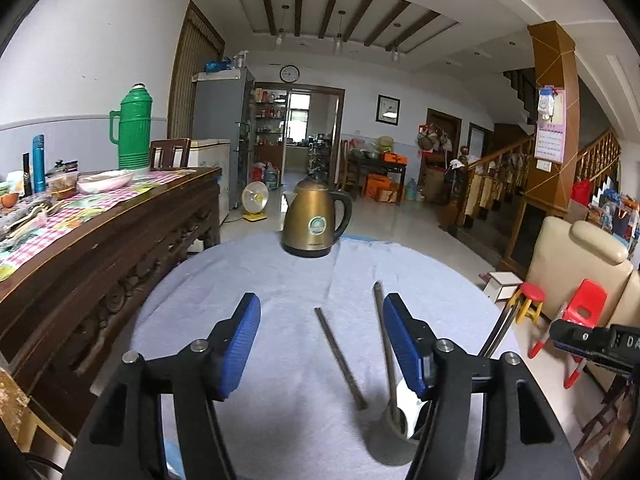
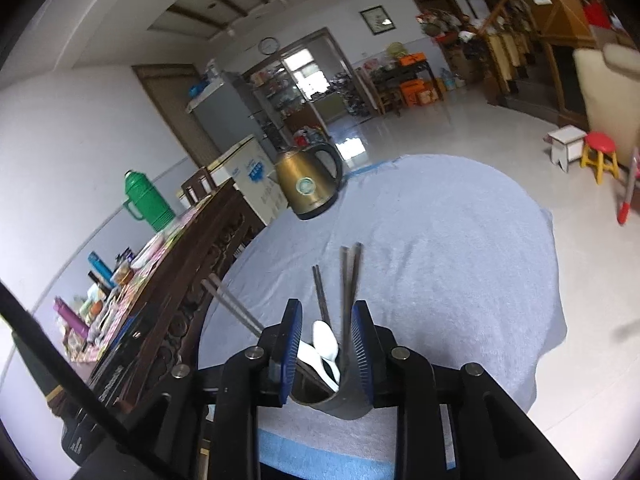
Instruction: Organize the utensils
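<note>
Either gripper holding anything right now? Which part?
Left gripper: jaws open, nothing held. Right gripper: jaws flank the sides of the utensil cup; whether they press on it cannot be told.

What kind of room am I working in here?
Most likely a lived-in home's main living and dining room: a fridge by the wall, a staircase with wooden banisters, and a kettle on the cloth-covered round table.

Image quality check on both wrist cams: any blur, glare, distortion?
Left wrist: sharp, strong fisheye bowing, soft shadow beside the cup. Right wrist: tilted, motion-blurred at the edges, window glare on the floor behind the kettle; cup between the fingers stays sharp.
</note>
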`<state>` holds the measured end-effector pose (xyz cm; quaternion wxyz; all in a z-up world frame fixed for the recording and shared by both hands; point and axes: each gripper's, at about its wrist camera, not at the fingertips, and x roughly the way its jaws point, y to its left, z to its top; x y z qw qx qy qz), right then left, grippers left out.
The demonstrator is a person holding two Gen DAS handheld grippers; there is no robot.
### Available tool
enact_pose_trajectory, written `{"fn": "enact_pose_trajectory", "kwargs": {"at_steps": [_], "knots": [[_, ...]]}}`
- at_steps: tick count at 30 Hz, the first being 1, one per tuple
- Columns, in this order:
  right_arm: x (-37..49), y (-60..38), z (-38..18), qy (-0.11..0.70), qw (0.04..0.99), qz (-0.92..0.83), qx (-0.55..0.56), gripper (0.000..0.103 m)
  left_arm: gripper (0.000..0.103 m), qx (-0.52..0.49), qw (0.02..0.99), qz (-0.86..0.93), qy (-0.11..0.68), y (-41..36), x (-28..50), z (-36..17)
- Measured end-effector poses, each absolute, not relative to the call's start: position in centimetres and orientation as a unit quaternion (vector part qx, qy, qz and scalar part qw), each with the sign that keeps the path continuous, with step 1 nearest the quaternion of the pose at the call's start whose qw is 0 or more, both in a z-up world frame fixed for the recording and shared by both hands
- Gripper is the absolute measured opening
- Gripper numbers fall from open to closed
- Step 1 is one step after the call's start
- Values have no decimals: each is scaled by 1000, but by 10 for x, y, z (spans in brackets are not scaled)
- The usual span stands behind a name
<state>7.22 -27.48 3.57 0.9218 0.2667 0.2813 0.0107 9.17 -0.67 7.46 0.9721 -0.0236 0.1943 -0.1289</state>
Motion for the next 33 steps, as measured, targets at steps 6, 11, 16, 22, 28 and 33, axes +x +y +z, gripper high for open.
{"fn": "enact_pose_trajectory", "kwargs": {"at_steps": [6, 11, 16, 22, 28, 33], "knots": [[69, -281, 22, 295, 915, -7, 275, 28, 68, 2, 969, -99, 225, 1, 90, 63], [67, -283, 10, 307, 908, -12, 284, 28, 70, 33, 969, -65, 237, 6, 87, 56], [72, -278, -2, 323, 901, -10, 289, 28, 72, 59, 966, -44, 247, 8, 83, 51], [76, -267, -9, 335, 897, 0, 290, 46, 74, 72, 962, -26, 263, 14, 81, 48], [75, -254, -9, 332, 900, 5, 282, 49, 74, 78, 958, -12, 276, 19, 78, 45], [77, -247, -15, 342, 896, 13, 284, 49, 75, 90, 958, -2, 274, 20, 75, 46]]}}
